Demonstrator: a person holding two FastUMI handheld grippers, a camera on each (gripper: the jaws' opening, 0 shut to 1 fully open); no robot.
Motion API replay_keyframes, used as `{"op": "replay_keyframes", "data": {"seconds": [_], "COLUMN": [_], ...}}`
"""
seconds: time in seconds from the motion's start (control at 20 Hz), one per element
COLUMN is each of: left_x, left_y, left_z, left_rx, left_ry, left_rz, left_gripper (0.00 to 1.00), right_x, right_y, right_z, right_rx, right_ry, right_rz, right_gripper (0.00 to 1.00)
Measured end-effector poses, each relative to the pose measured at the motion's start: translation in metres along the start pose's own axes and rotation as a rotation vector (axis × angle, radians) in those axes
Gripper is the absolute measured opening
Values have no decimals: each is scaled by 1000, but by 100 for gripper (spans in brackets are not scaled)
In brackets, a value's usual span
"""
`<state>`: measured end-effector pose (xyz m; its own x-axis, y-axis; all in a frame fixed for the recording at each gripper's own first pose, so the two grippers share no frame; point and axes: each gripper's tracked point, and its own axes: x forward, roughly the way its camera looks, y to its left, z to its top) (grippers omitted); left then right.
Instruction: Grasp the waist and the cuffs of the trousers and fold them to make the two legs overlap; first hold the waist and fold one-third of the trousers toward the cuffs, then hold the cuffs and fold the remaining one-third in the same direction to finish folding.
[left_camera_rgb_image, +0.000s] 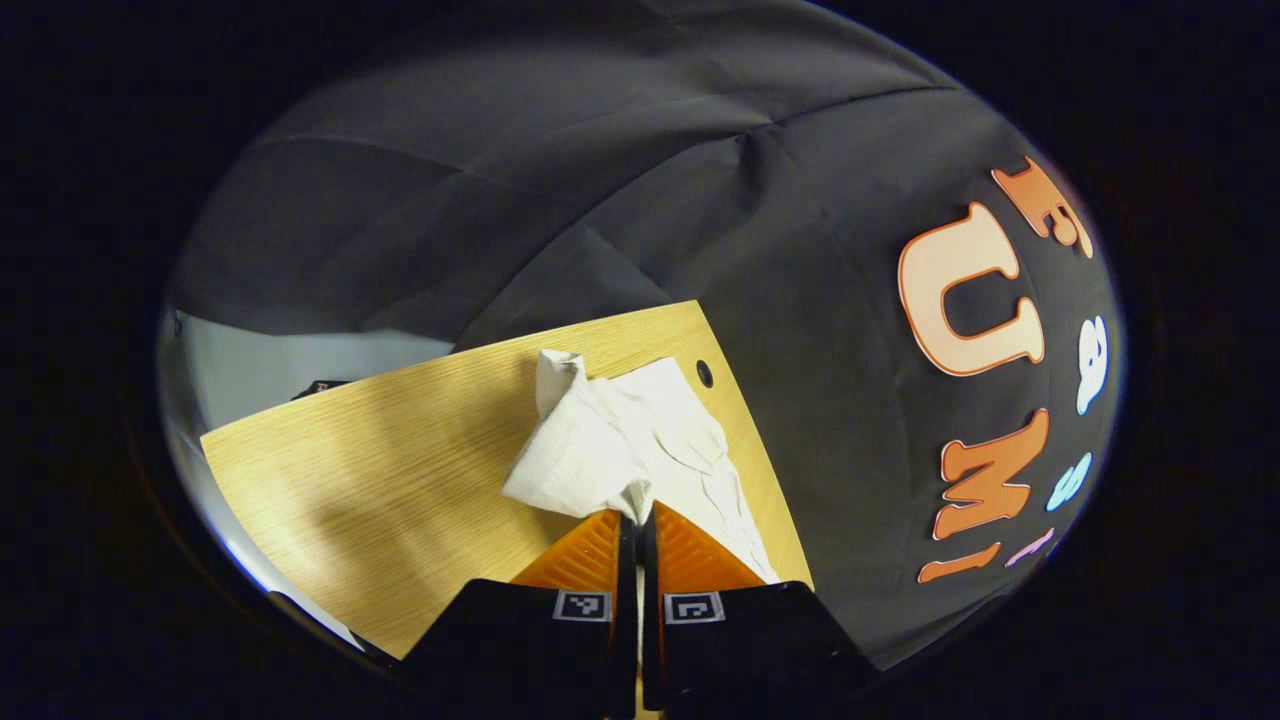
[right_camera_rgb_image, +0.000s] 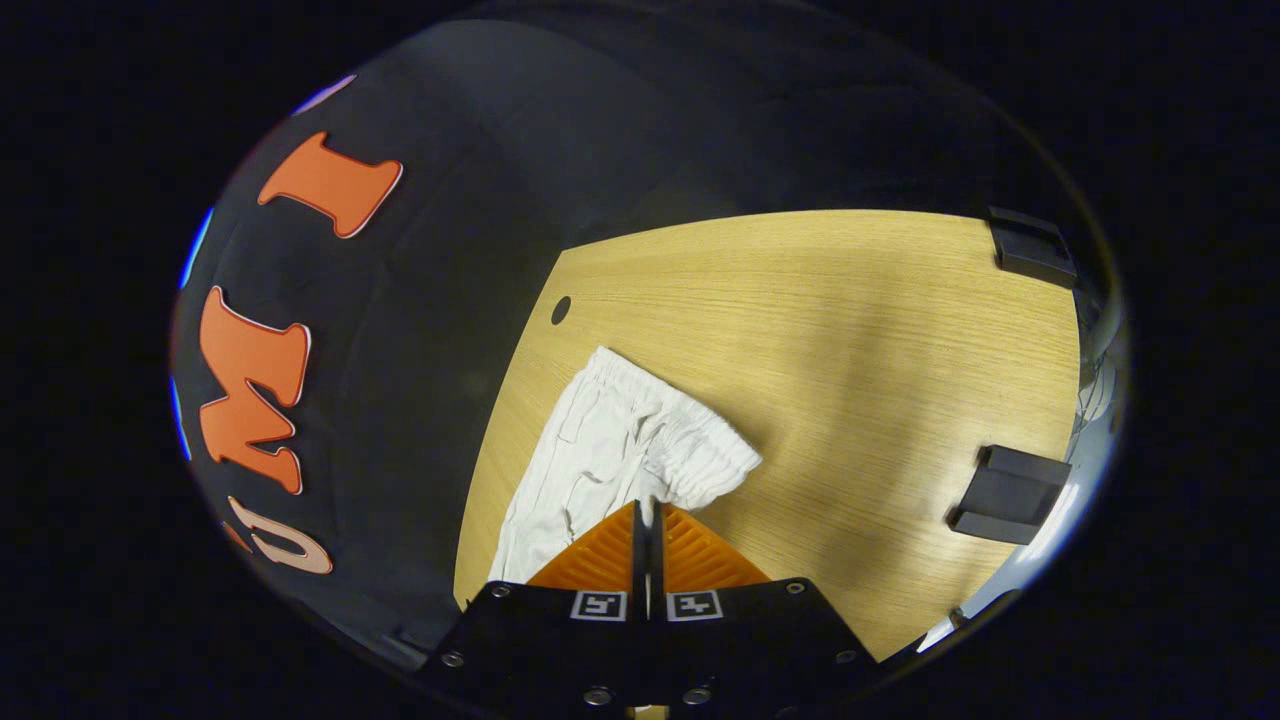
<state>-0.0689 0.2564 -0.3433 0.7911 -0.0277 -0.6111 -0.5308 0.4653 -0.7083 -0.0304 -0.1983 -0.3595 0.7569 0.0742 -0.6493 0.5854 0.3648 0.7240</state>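
The left gripper (left_camera_rgb_image: 637, 515) has its jaws clenched on a pinch of the white trousers (left_camera_rgb_image: 620, 440); in the left gripper view the cloth rises from the fingertips toward 12 o'clock, one corner is lifted and folded back at about 11 o'clock, and the rest lies along the far edge of the wooden table (left_camera_rgb_image: 380, 470). The right gripper (right_camera_rgb_image: 648, 512) is also clenched on the trousers (right_camera_rgb_image: 610, 450); in the right gripper view the gathered elastic waist spreads from the tips toward 1 o'clock, and the rest runs down toward 7 o'clock beside the table (right_camera_rgb_image: 850, 330) edge.

I judge that the first step is in hand, laying one leg over the other. To do it well both grippers should travel together at equal height, keep the cloth lightly stretched between them so it does not sag or twist, carry the lifted side over until edge meets edge, and loosen only when the cloth lies flat; the garment is near the table edge, so pulling it toward the centre would be safer.

Hard to make out: how many layers each pinch holds, because the fingers cover the seized place; which end the left gripper holds, cuff or not, I cannot tell; the lower part of the trousers is cut off behind each gripper body. Two dark blocks (right_camera_rgb_image: 1010, 480) stand on the table at 3 o'clock and 2 o'clock in the right gripper view; their purpose is not clear. A small dark hole (right_camera_rgb_image: 561, 309) is in the table at 11 o'clock.
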Motion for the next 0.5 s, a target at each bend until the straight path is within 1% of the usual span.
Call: {"op": "replay_keyframes", "data": {"seconds": [0.25, 0.4, 0.5], "left_x": [17, 30, 41], "left_y": [-19, -38, -48], "left_z": [10, 14, 18], "left_rx": [35, 55, 73], "left_ry": [48, 60, 63], "left_rz": [16, 7, 12], "left_gripper": [6, 6, 5], "right_x": [4, 9, 24], "right_y": [17, 26, 36], "right_z": [13, 19, 23], "right_rx": [22, 15, 17], "right_ry": [-21, -13, 6], "right_rz": [-6, 0, -15], "right_gripper": [0, 1, 0]}}
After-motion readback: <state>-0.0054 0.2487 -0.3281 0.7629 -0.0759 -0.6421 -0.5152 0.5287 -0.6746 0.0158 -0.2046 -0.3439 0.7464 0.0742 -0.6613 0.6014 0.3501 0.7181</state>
